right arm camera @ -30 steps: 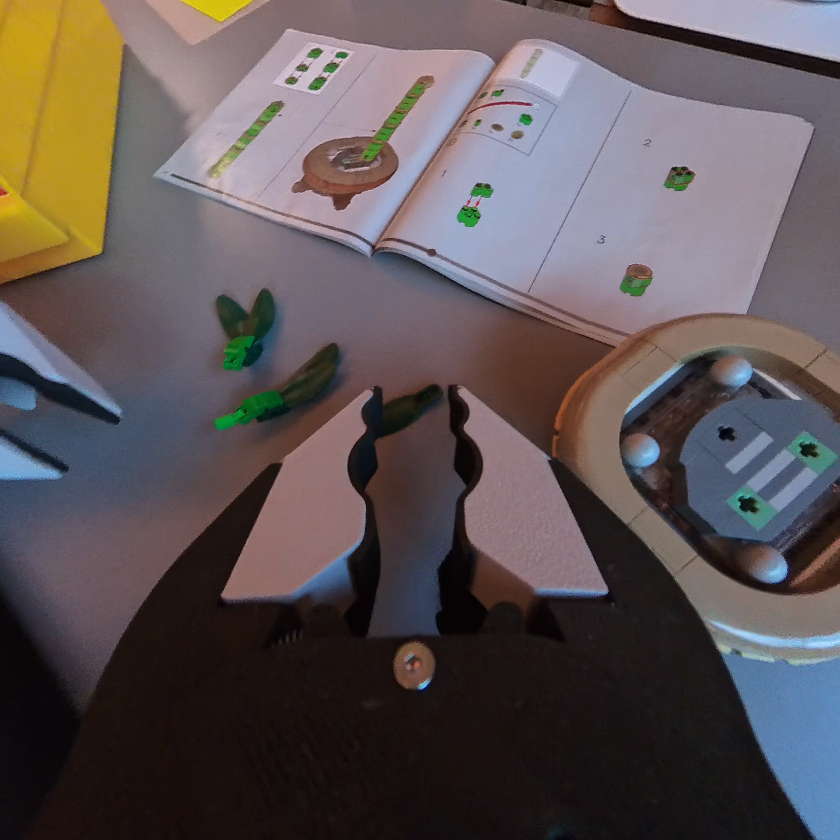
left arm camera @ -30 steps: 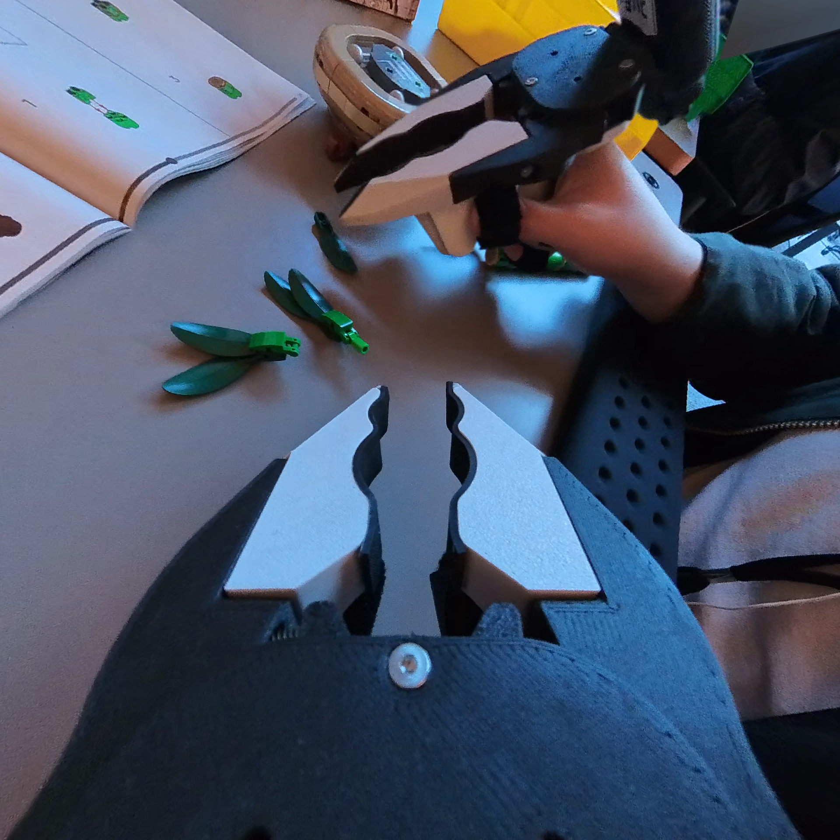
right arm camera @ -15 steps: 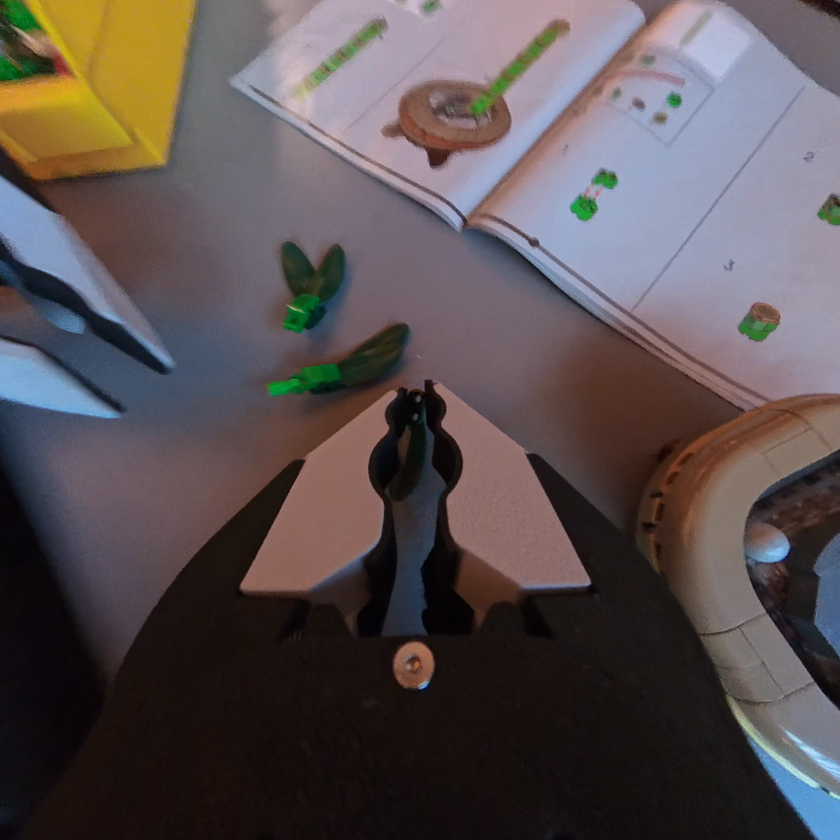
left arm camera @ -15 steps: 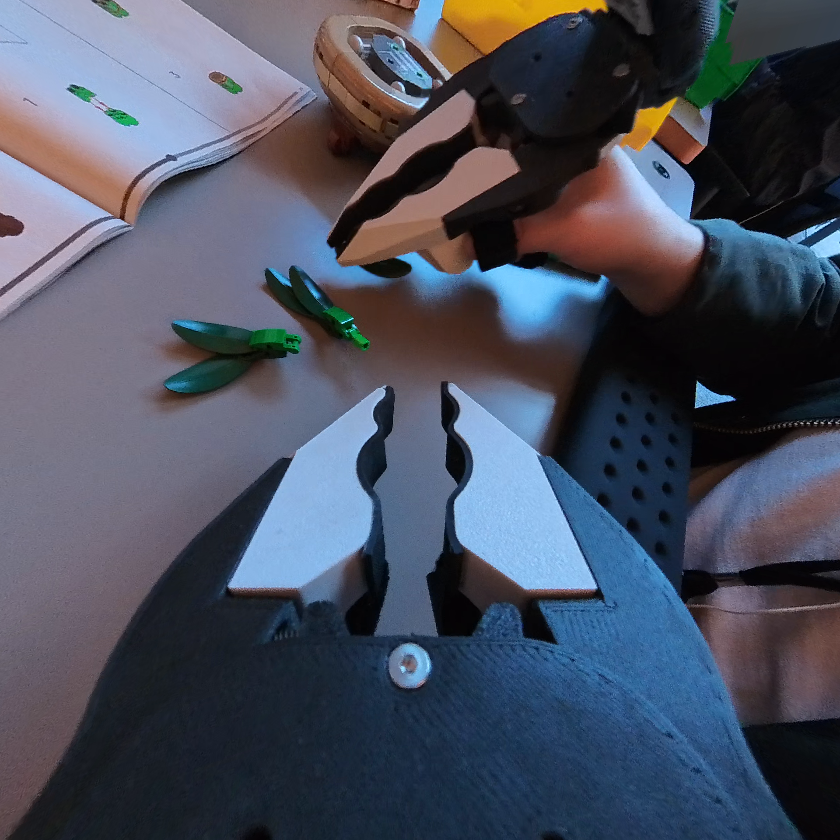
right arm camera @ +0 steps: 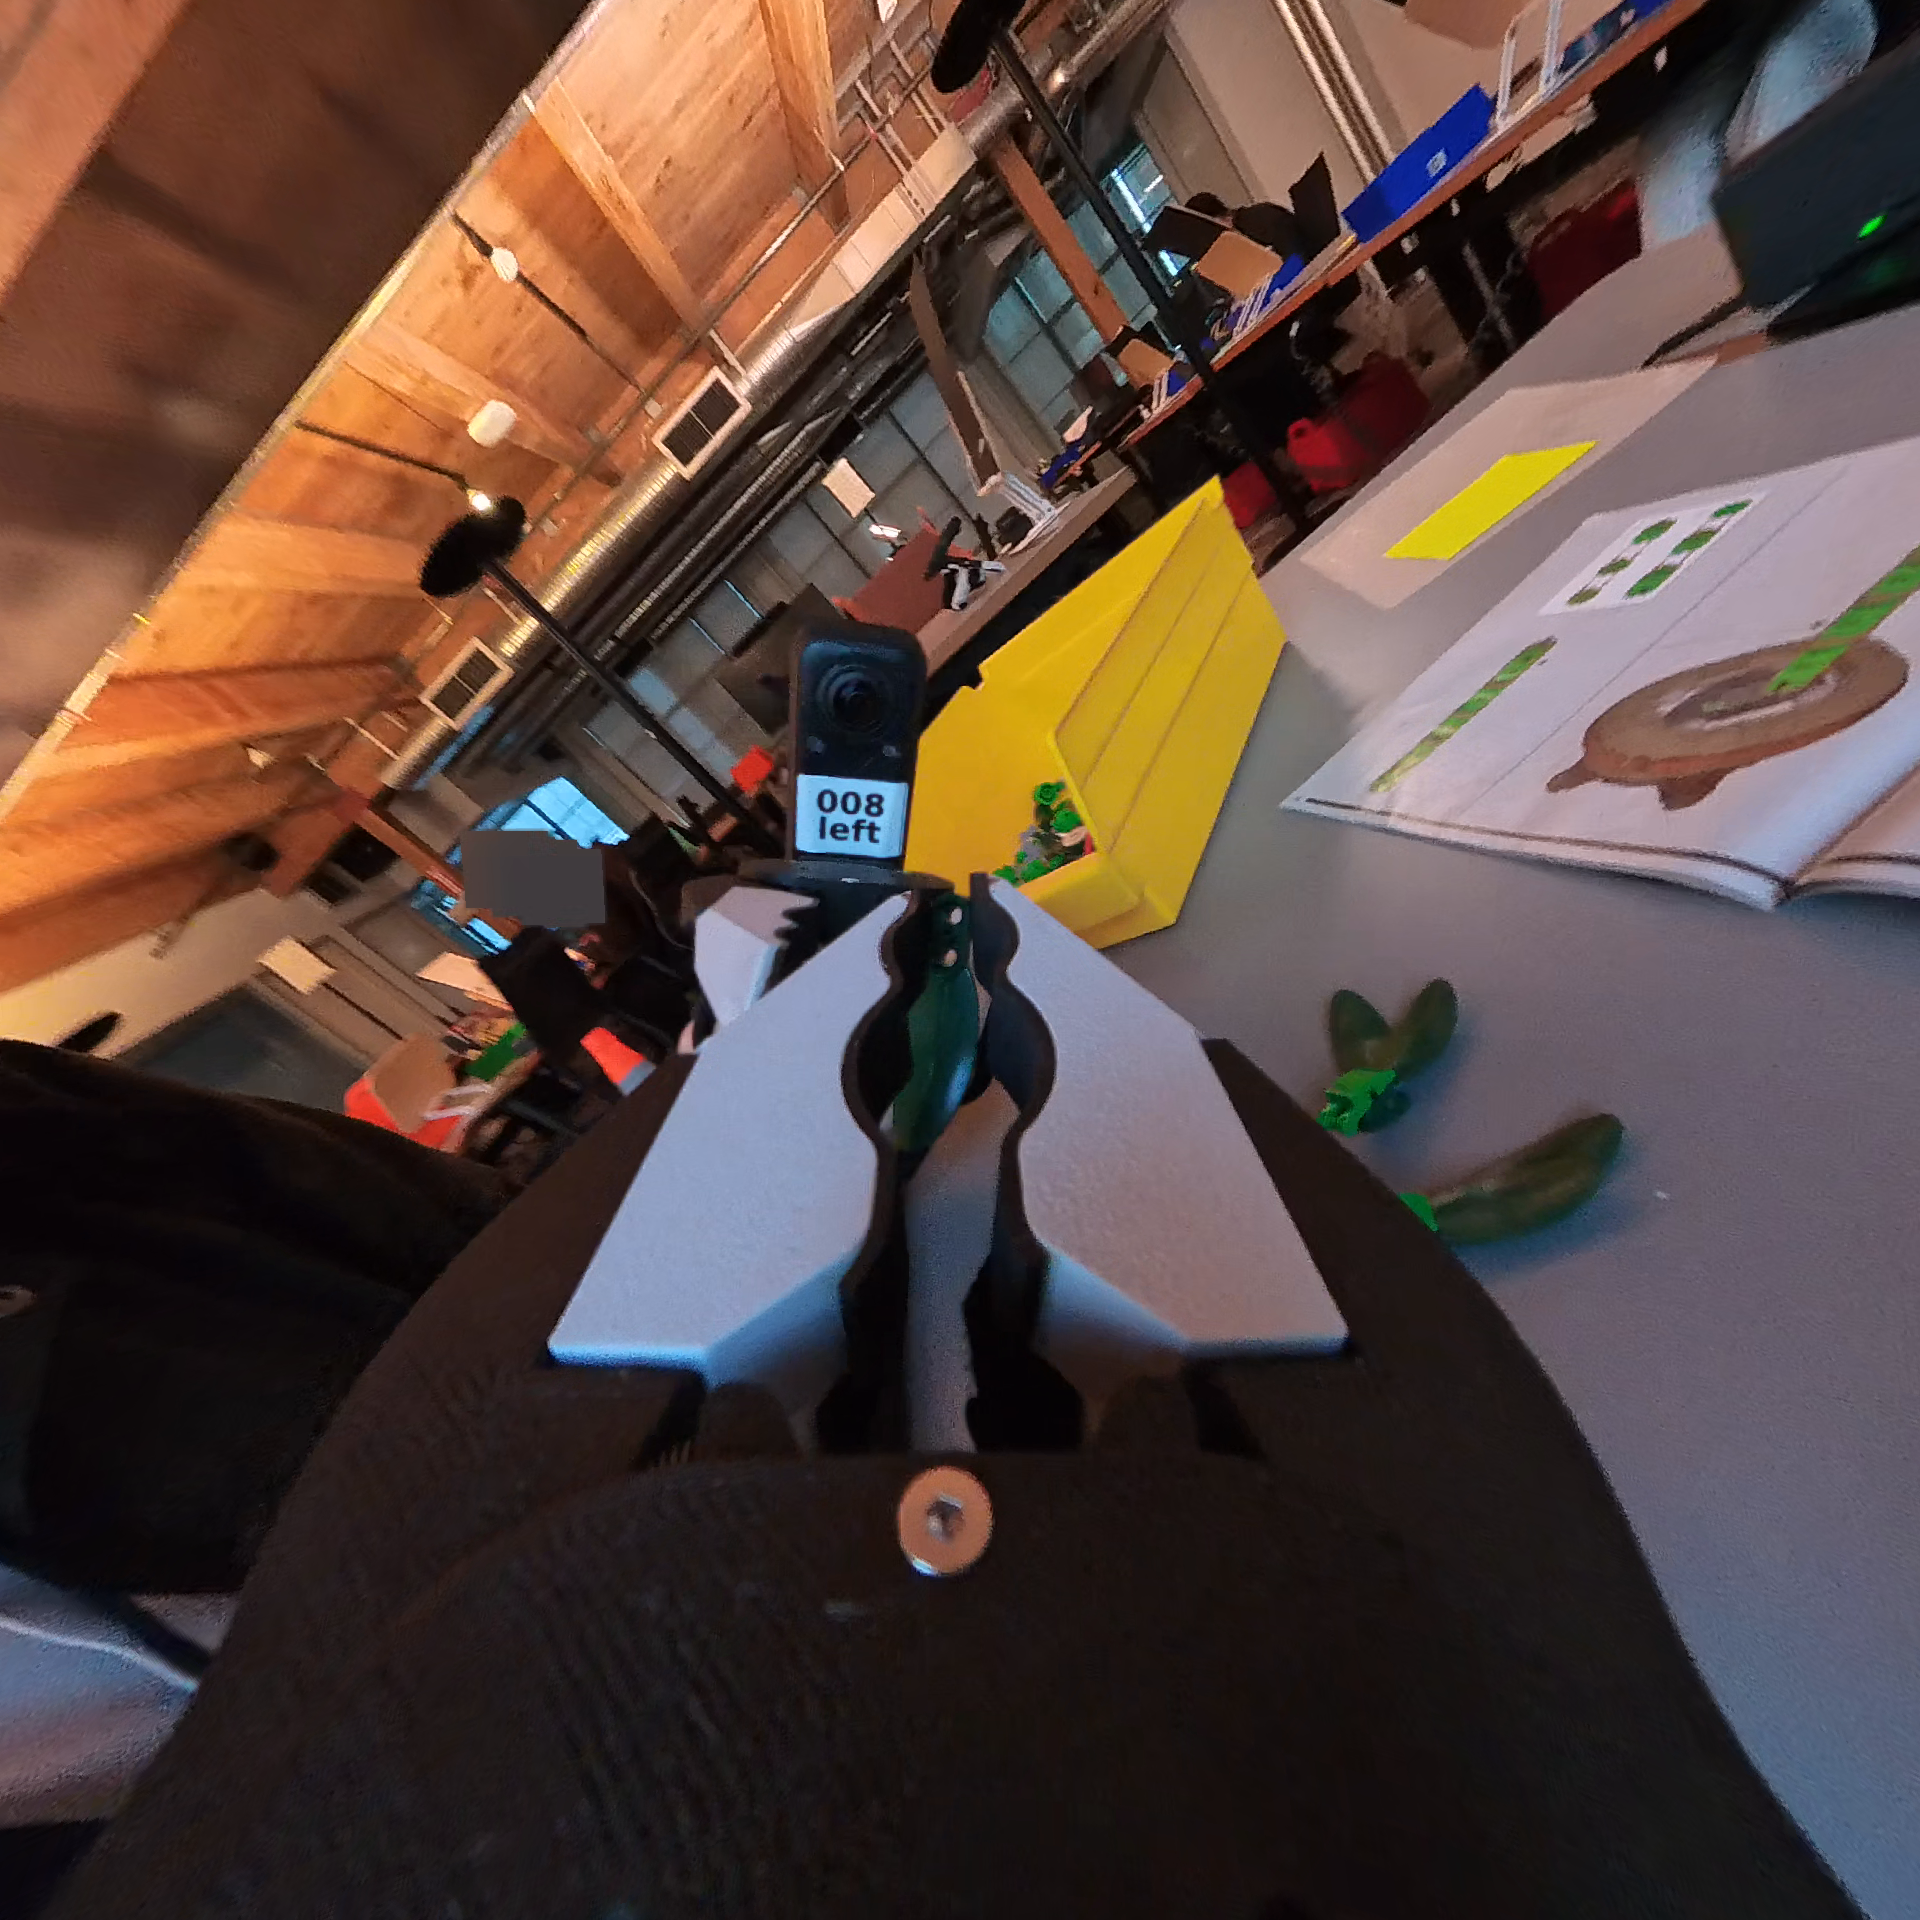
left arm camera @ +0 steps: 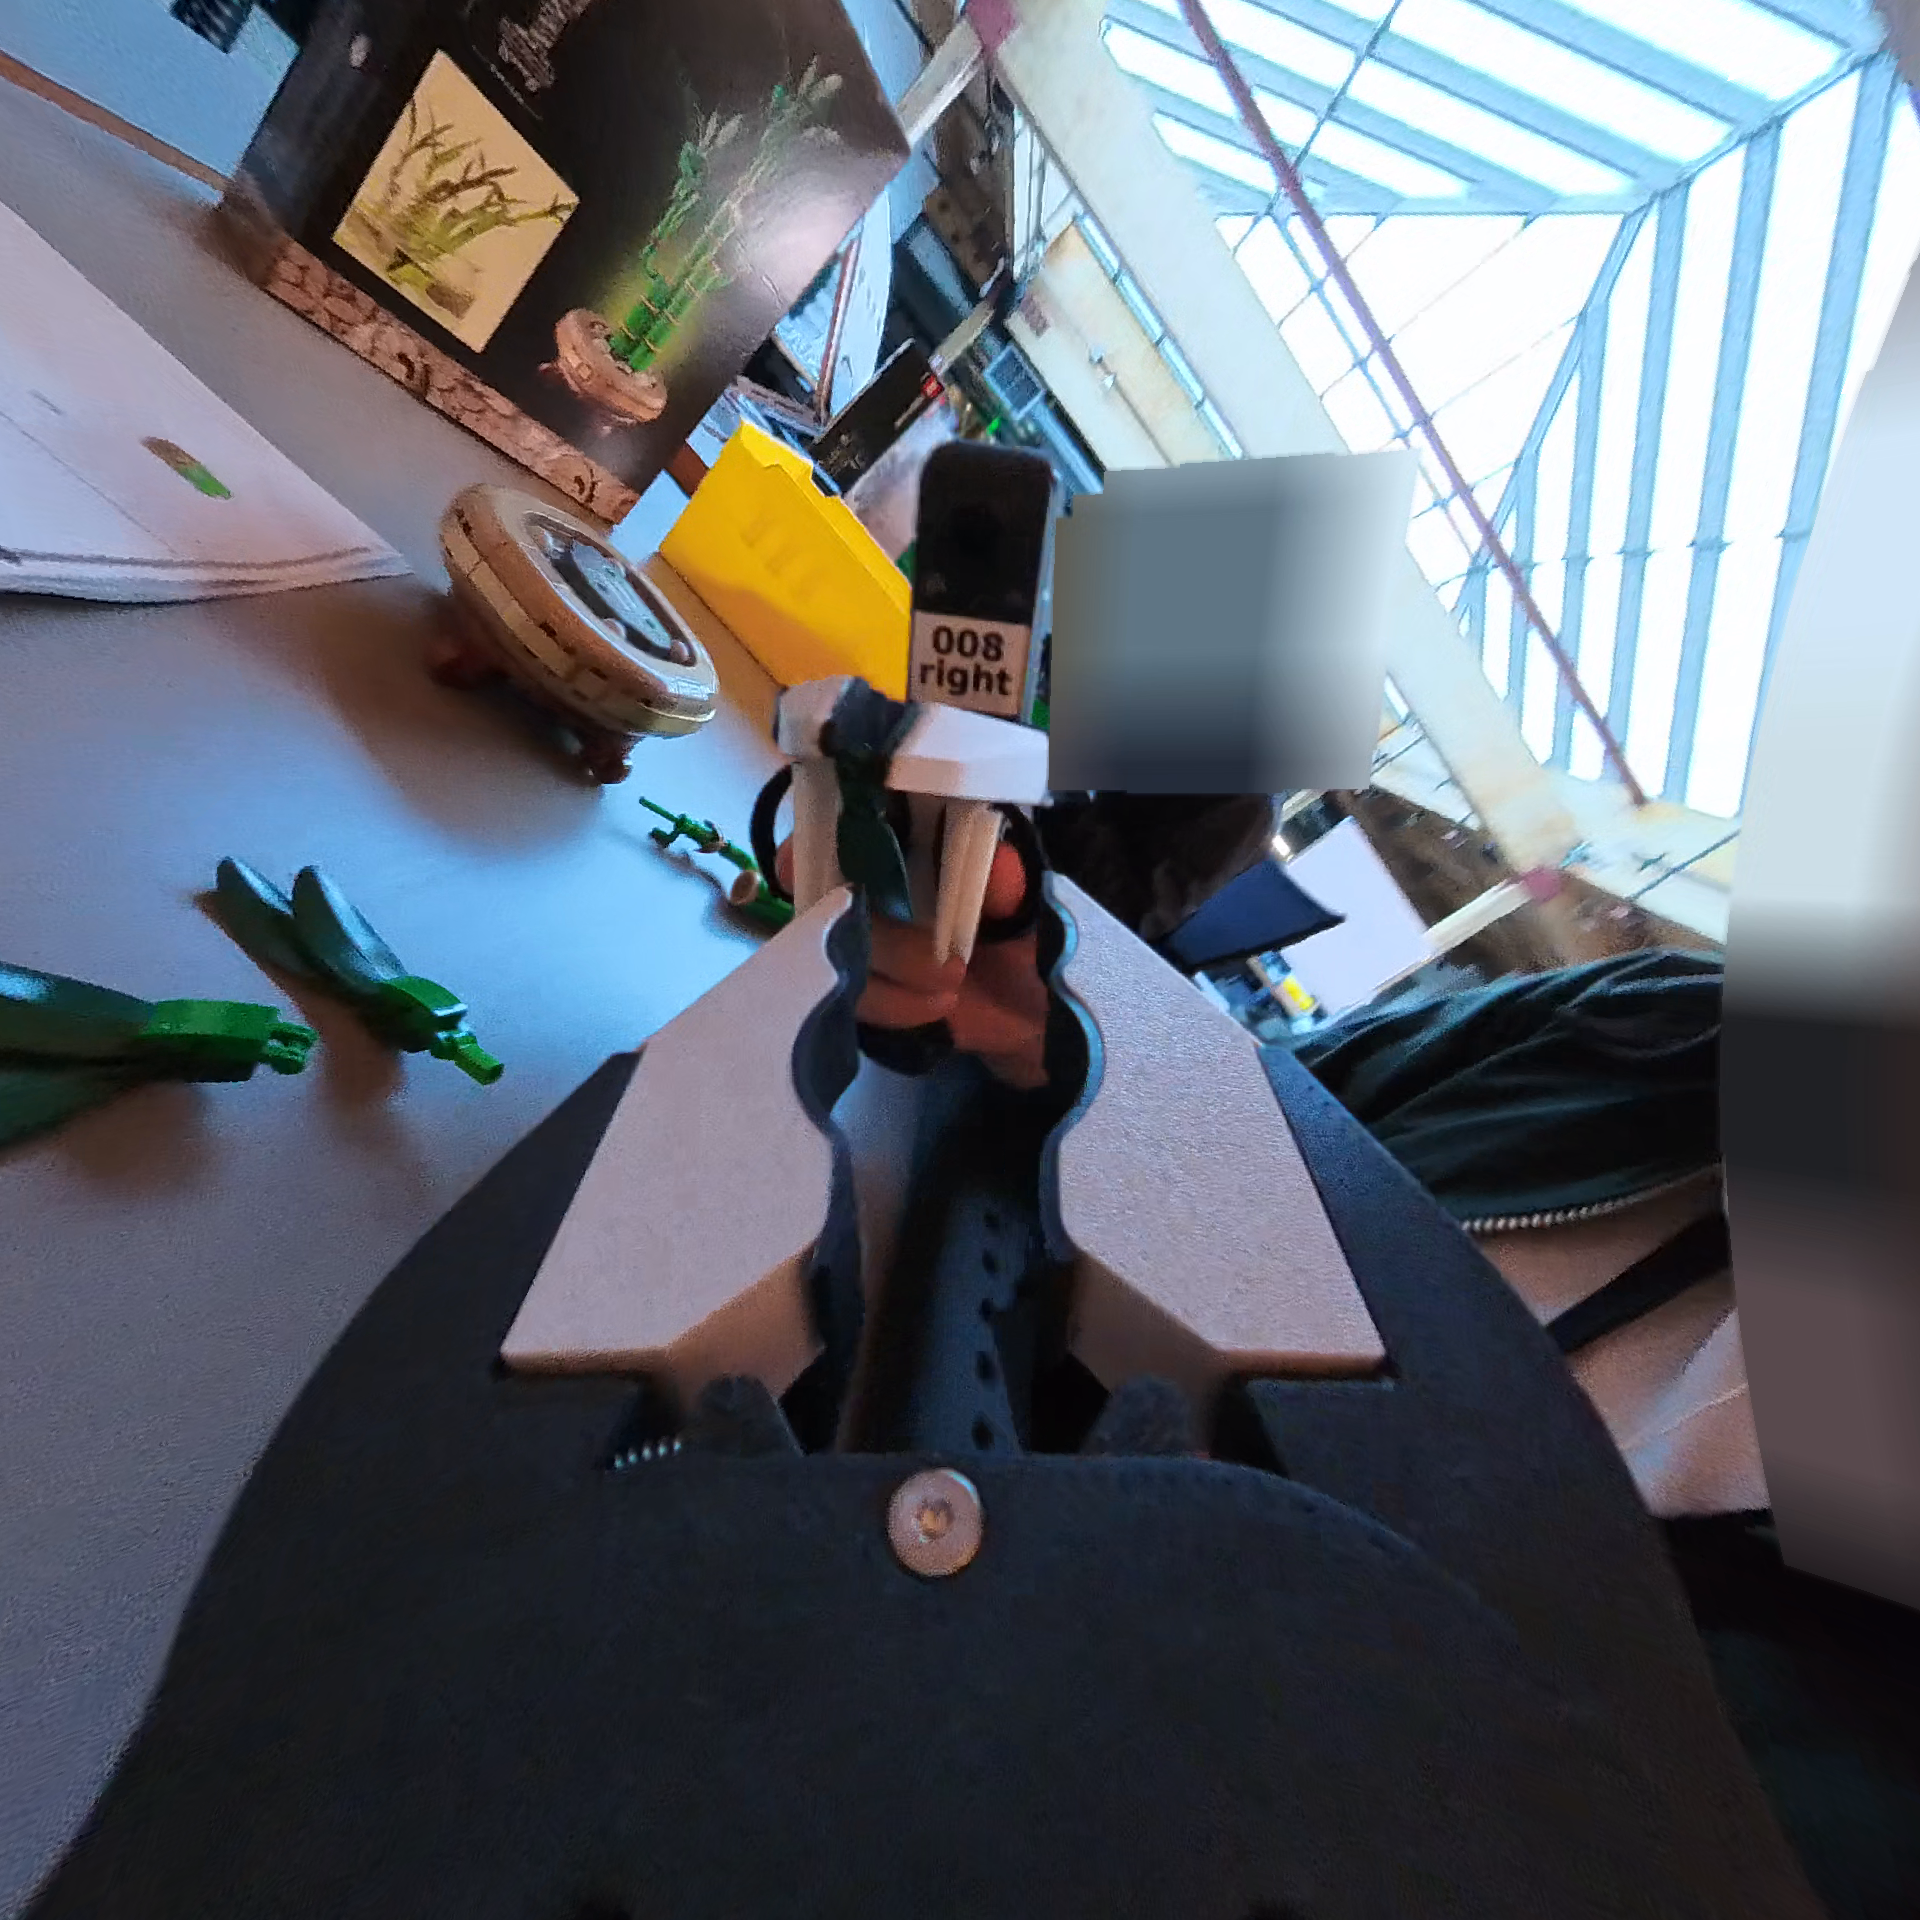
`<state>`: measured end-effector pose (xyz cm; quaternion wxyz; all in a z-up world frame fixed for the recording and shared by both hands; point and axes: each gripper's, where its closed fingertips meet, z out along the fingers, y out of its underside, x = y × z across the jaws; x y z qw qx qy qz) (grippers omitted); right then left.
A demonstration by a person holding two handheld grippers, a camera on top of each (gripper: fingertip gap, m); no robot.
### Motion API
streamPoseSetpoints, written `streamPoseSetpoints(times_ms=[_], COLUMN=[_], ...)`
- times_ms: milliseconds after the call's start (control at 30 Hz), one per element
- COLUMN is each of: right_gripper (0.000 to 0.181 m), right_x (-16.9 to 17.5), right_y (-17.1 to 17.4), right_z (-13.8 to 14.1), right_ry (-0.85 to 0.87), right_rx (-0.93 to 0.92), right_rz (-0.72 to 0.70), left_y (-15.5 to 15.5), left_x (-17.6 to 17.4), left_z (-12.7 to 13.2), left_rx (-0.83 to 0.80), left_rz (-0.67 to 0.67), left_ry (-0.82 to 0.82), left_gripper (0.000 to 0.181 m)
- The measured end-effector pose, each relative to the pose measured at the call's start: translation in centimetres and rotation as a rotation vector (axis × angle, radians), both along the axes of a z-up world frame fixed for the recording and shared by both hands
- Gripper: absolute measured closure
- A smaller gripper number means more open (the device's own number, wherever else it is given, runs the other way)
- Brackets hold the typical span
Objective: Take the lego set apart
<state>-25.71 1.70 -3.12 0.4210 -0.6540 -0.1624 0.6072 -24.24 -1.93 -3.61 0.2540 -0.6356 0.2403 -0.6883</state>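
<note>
Right tongs [right arm camera: 948, 914] are clamped on a dark green leaf piece [right arm camera: 940, 1039], lifted off the bench [right arm camera: 1714, 1351], tips pinching it near its top end. Left tongs [left arm camera: 951, 920] sit narrowly parted with nothing between them, pointing straight at the right tongs; the leaf hangs just past the left tips without touching them. Both tongs face each other nose to nose above the bench edge. On the bench: two loose leaf clusters [left arm camera: 353, 977] with bright green connectors lie near each other, and a short green stem bit [left arm camera: 707, 847] sits beside the round tan base [left arm camera: 582, 618]. An open instruction booklet [right arm camera: 1662, 707] lies farther back, a yellow bin [right arm camera: 1122, 707] with green parts inside stands next to it, and the dark set box [left arm camera: 561, 208] stands upright behind the base.
</note>
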Motion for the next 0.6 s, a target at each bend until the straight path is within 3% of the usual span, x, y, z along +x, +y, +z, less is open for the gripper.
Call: streamPoseSetpoints(times_ms=[100, 300, 400, 600], right_gripper=[0.175, 0.175, 0.181, 0.166], right_x=[-0.3, -1.0, -0.6, 1.7], right_y=[-0.2, -0.6, -1.2, -1.1], right_z=[0.3, 0.6, 1.4, 1.5], right_ry=[-0.028, 0.004, 0.056, 0.049], right_rx=[0.055, 0.051, 0.067, 0.045], right_rz=[-0.027, 0.001, 0.054, 0.098], left_y=[0.5, 0.5, -0.5, -2.5], left_x=[0.0, -0.3, -0.5, -0.7], left_z=[-0.5, -0.6, -0.8, -1.0], left_rx=[-0.026, 0.107, 0.125, 0.04], left_rz=[0.024, 0.063, 0.003, -0.155], left_ry=[0.021, 0.09, 0.105, 0.077], left_gripper=[0.158, 0.176, 0.181, 0.181])
